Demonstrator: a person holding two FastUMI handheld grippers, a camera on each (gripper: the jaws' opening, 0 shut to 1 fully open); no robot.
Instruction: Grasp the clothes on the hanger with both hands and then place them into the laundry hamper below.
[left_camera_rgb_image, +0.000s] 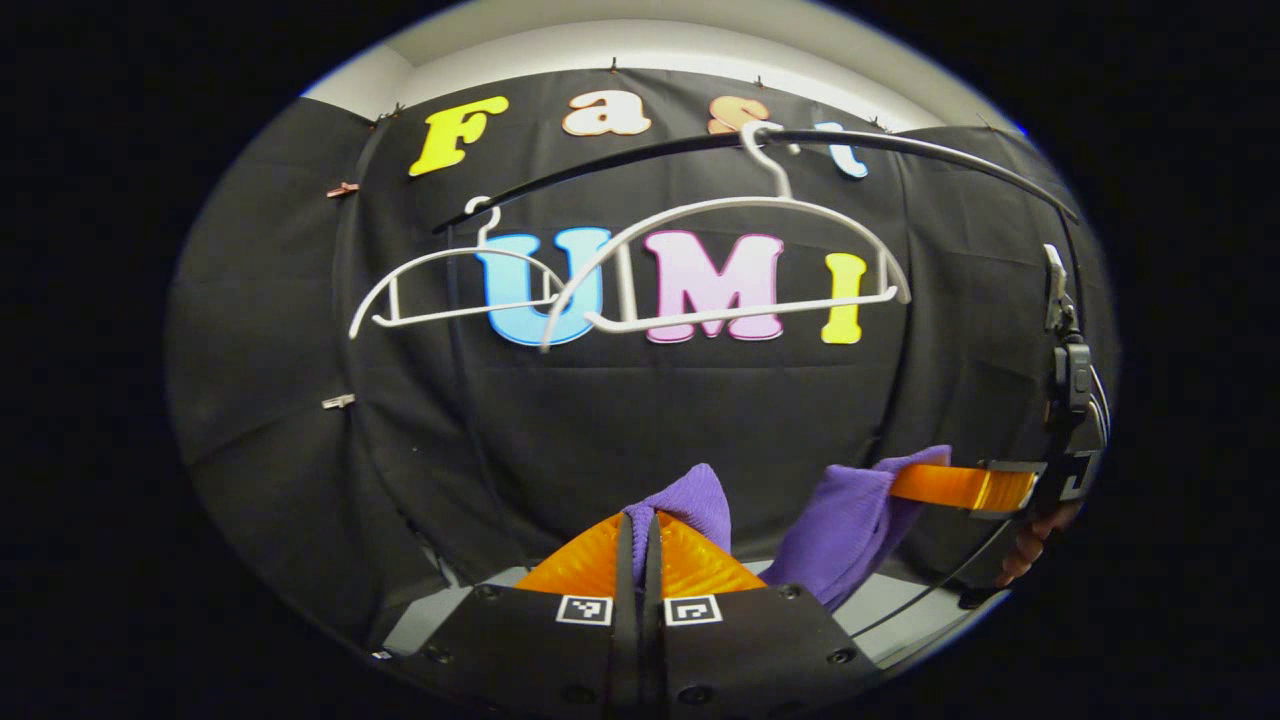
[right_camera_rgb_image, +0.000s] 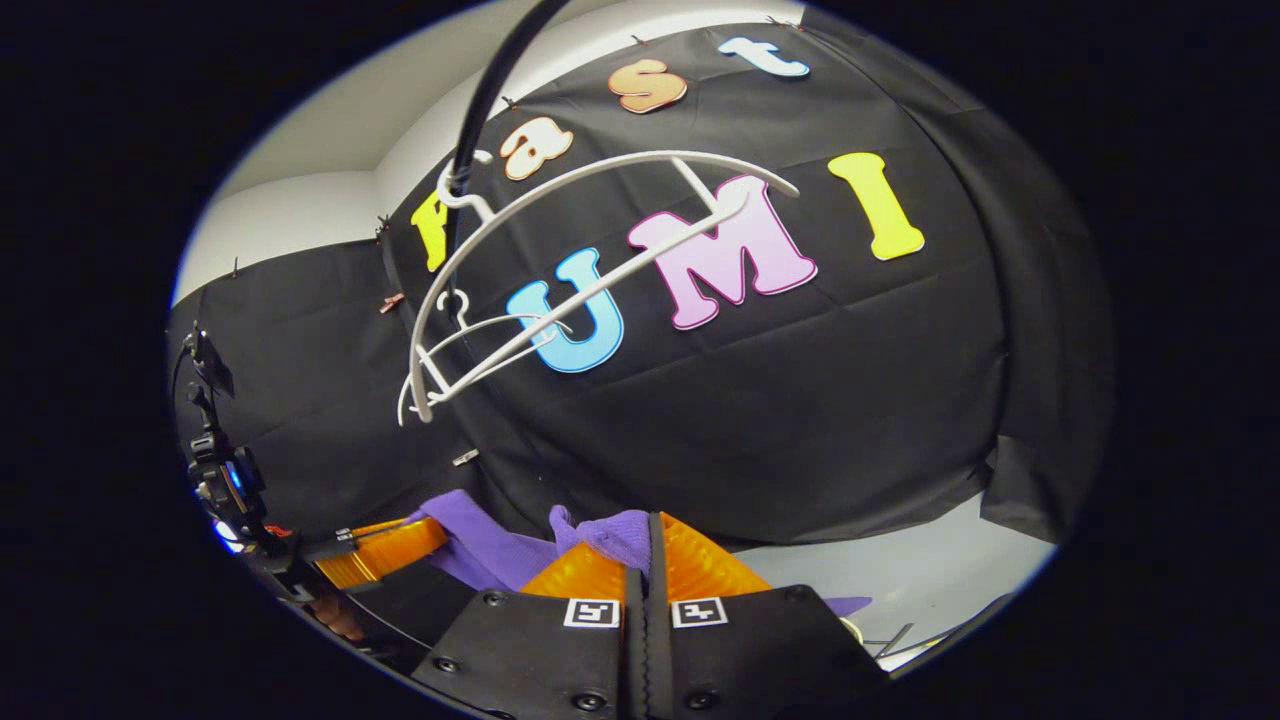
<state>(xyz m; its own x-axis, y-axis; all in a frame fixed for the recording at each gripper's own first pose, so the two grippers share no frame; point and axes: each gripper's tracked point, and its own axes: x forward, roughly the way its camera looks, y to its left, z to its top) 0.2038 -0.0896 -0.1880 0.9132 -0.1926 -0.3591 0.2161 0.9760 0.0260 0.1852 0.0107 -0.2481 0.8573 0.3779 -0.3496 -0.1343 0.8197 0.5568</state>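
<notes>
A purple garment (left_camera_rgb_image: 845, 530) hangs slack between my two grippers, below two bare white hangers (left_camera_rgb_image: 720, 260) on a black rail (left_camera_rgb_image: 900, 145). In the left gripper view my left gripper (left_camera_rgb_image: 640, 530) is shut on a bunched purple corner (left_camera_rgb_image: 690, 500) of it, and farther right the right gripper (left_camera_rgb_image: 925, 482) pinches the other end. In the right gripper view my right gripper (right_camera_rgb_image: 650, 535) is shut on a purple fold (right_camera_rgb_image: 610, 530), and the left gripper (right_camera_rgb_image: 400, 540) holds the cloth (right_camera_rgb_image: 480, 550) at the lower left. The hamper is hidden.
The second white hanger (left_camera_rgb_image: 450, 290) hangs to the left on the same rail. Black cloth walls close in the back and sides. A pale floor strip (right_camera_rgb_image: 930, 570) shows low down. A hand (left_camera_rgb_image: 1030, 545) holds the right gripper.
</notes>
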